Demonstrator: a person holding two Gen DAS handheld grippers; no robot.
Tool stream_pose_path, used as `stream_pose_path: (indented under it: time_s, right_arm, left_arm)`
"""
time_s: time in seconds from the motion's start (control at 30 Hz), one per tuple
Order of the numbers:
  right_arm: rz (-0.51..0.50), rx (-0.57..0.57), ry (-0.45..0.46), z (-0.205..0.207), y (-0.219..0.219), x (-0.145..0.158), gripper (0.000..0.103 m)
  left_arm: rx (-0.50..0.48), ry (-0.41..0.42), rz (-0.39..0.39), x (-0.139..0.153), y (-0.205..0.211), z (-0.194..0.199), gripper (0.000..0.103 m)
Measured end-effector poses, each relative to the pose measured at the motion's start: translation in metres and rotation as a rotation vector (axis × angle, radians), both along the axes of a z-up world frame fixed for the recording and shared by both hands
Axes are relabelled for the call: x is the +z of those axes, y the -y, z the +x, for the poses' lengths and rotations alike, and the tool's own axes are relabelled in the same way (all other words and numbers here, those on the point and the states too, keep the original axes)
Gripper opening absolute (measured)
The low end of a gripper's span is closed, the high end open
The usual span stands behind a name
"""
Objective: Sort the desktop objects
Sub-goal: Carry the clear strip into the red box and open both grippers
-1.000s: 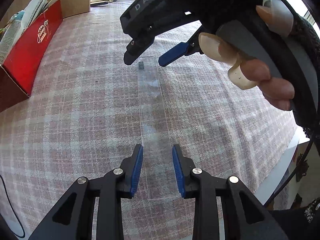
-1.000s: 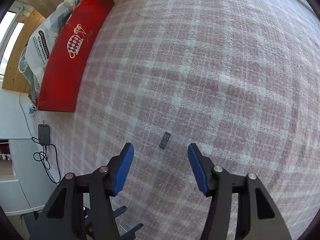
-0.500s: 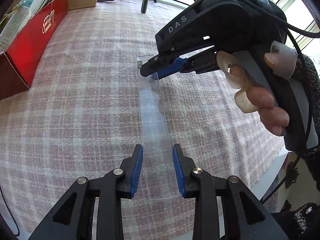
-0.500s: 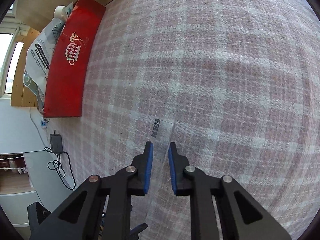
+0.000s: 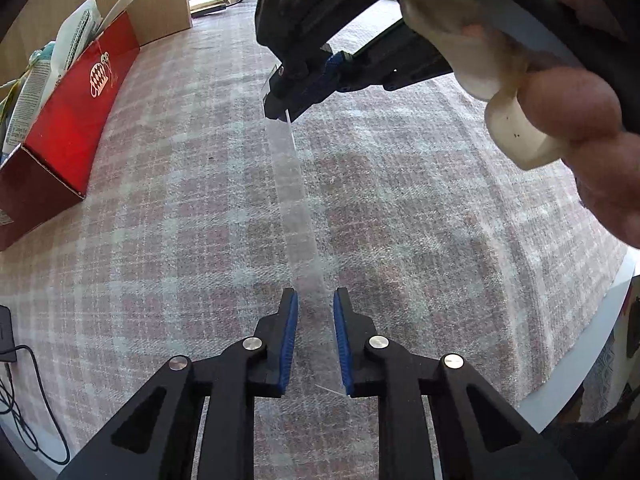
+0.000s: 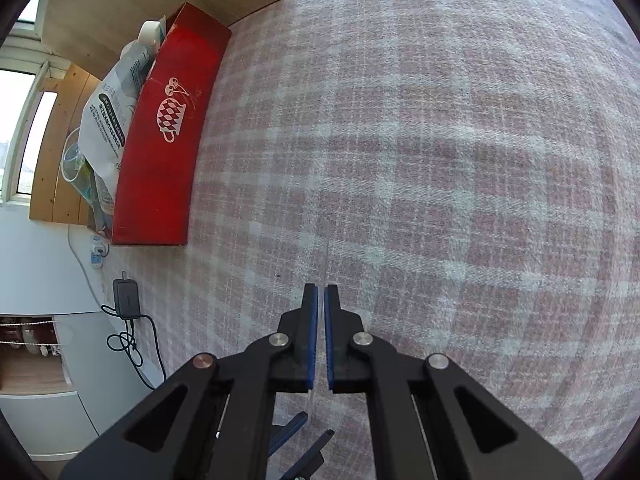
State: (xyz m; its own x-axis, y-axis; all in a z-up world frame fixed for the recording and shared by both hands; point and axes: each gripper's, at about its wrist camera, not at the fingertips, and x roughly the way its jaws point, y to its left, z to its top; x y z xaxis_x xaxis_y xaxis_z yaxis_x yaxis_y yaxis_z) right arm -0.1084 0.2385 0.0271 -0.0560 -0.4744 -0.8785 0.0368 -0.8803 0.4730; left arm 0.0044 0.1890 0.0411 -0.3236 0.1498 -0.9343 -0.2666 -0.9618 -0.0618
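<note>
Pink-and-white plaid tablecloth [image 5: 400,200], red box [image 5: 76,120] (white emblem).

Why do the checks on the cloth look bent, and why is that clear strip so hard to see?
Both wrist views use a fisheye lens, so the plaid tablecloth bulges and curves near the edges. In the left wrist view the transparent ruler shows only as a pale, faintly glaring band; the hand close to the lens is blurred. In the right wrist view the ruler is edge-on, a thin line.

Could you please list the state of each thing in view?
Clear plastic ruler: far end lifted, seen edge-on from the right wrist.
Right gripper: shut on the ruler's far end.
Left gripper: closing, ruler between its pads.
Red cardboard box: open, holding packets.
</note>
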Motion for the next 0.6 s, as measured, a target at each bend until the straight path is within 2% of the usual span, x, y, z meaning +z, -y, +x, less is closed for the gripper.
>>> stream_pose_path:
  time_s: [0.1,0.23,0.4,0.6]
  right_arm:
    - [-0.016,-0.012,-0.014,0.002,0.014,-0.002,0.004]
    - [-0.06,-0.017,-0.045,-0.002,0.035,0.014,0.004]
    - [-0.096,0.015,-0.122,-0.007,0.063,0.059,0.004]
    - [-0.074,0.101,-0.254,-0.02,0.122,0.124,0.004]
  left_arm:
    - [-0.003,-0.022,-0.018,0.006,-0.001,0.003,0.015]
    - [0.003,-0.074,-0.034,0.026,0.006,0.006,0.015]
    - [0.019,-0.151,-0.049,0.064,0.029,0.006,0.015]
    - [0.058,-0.234,-0.06,0.103,0.101,0.002,0.015]
